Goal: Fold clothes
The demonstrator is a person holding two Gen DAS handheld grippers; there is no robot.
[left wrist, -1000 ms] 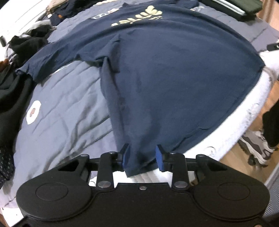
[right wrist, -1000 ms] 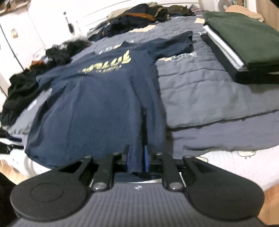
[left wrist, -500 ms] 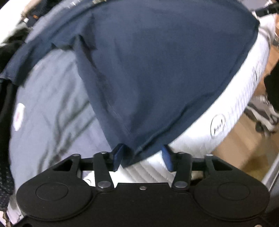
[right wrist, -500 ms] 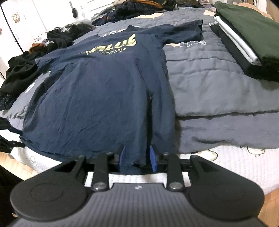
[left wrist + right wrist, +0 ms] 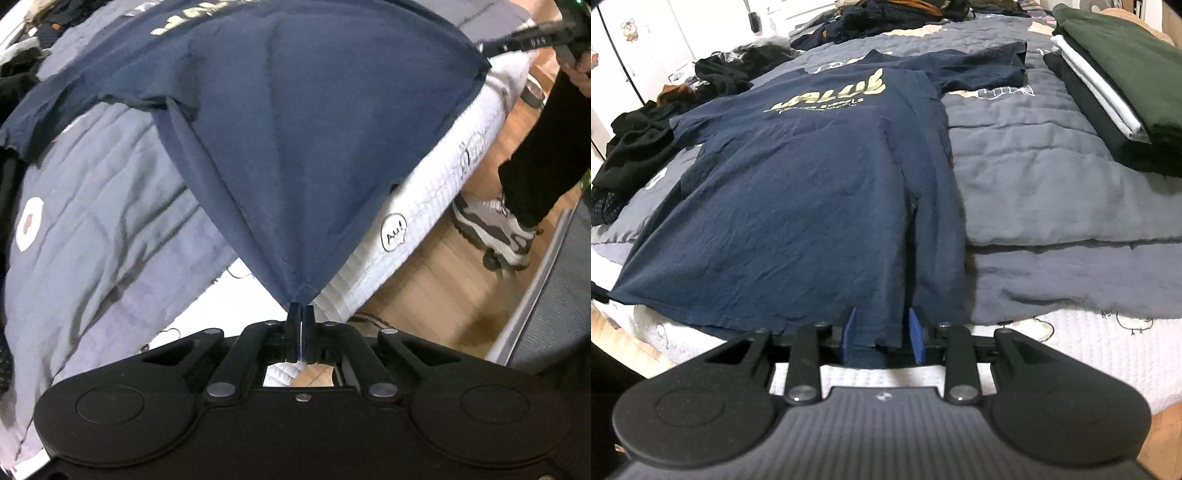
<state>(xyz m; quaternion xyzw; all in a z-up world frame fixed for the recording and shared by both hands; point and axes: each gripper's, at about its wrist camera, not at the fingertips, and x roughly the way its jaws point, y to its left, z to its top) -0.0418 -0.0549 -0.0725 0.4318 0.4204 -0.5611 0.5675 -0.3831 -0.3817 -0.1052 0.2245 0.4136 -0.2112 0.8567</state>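
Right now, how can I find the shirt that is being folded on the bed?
On the grey quilt, left of the folded stack, the navy T-shirt lies flat, hem toward the bed edge. Only it has yellow chest lettering; the other dark clothes are crumpled piles.

A bed fills most of both views, covered by a grey quilted blanket that stops short of the near edge, where a white quilted mattress shows small printed cartoon figures. Beside the bed's near edge lies a light wooden floor. At the bed's far left stand white wardrobe doors with a cartoon sticker. Along the bed's right edge sits a stack of folded laundry; loose dark garments crowd the far left corner. Lighting is even and indoor.
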